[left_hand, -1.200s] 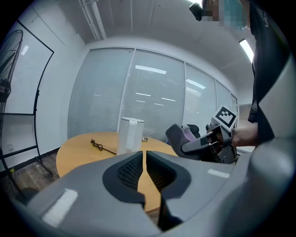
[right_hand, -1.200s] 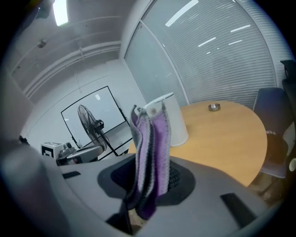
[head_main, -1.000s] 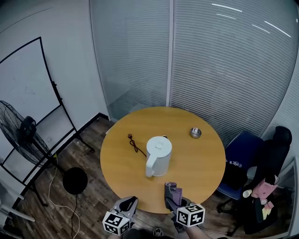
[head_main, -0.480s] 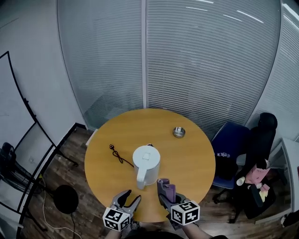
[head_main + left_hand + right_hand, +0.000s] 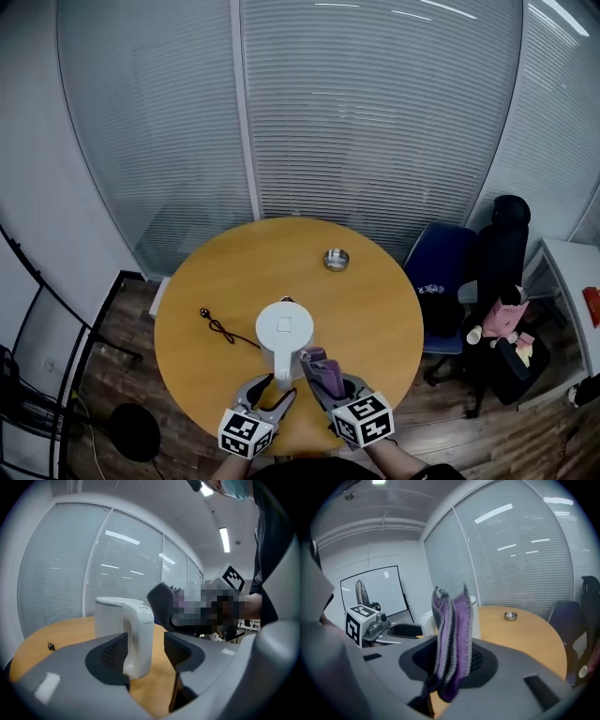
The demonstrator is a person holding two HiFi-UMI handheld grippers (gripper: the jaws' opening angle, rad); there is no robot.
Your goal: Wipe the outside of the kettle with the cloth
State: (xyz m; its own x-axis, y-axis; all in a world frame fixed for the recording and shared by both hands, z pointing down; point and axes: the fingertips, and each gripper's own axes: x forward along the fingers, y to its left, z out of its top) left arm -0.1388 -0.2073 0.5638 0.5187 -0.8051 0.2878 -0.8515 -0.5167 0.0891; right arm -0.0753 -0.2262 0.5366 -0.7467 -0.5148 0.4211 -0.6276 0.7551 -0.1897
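The white kettle stands on the round wooden table, its handle turned toward me. My left gripper is at the handle. Its jaws are opening, and the handle stands between the pads without either pressing on it. Just right of the kettle, my right gripper is shut on a folded purple cloth. In the right gripper view the cloth stands upright between the jaws and hides most of the kettle behind it.
A small metal dish sits on the far side of the table. A black cable lies left of the kettle. A blue chair and a black chair stand at the right. Glass partitions with blinds run behind.
Both grippers have moved forward from the table's near edge up to the kettle. The left jaws went from shut to open and now straddle the handle. The right gripper kept the cloth.
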